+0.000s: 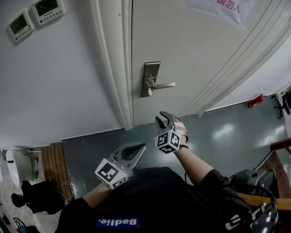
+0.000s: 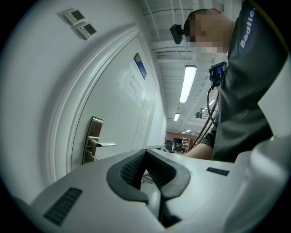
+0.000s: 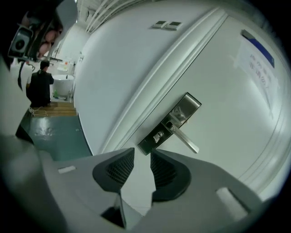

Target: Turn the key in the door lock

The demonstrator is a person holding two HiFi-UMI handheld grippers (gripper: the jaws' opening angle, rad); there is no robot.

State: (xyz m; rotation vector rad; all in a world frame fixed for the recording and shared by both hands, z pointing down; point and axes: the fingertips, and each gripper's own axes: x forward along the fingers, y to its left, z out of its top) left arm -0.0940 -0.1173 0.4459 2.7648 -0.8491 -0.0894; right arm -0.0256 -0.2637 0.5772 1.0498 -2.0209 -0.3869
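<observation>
A white door (image 1: pixel 200 54) carries a brushed metal lock plate (image 1: pixel 150 78) with a lever handle (image 1: pixel 164 85). In the right gripper view a small key (image 3: pixel 158 136) sits in the keyhole on the lock plate (image 3: pixel 175 120), below the lever (image 3: pixel 187 140). My right gripper (image 1: pixel 163 118) hangs below the plate and apart from it, pointing at the door; its jaws (image 3: pixel 142 152) are open with nothing between them. My left gripper (image 1: pixel 142 147) is lower and to the left, held level with its jaws shut (image 2: pixel 145 152) and empty. The lock plate (image 2: pixel 92 144) shows far off in the left gripper view.
Two wall control panels (image 1: pixel 34 16) hang left of the door frame (image 1: pixel 113 63). A paper notice (image 1: pixel 223 7) is stuck on the door. A person in dark clothes (image 1: pixel 32 195) stands by a wooden slatted mat (image 1: pixel 54 166). Wooden furniture (image 1: pixel 275 177) stands at the right, on the green floor (image 1: pixel 236 136).
</observation>
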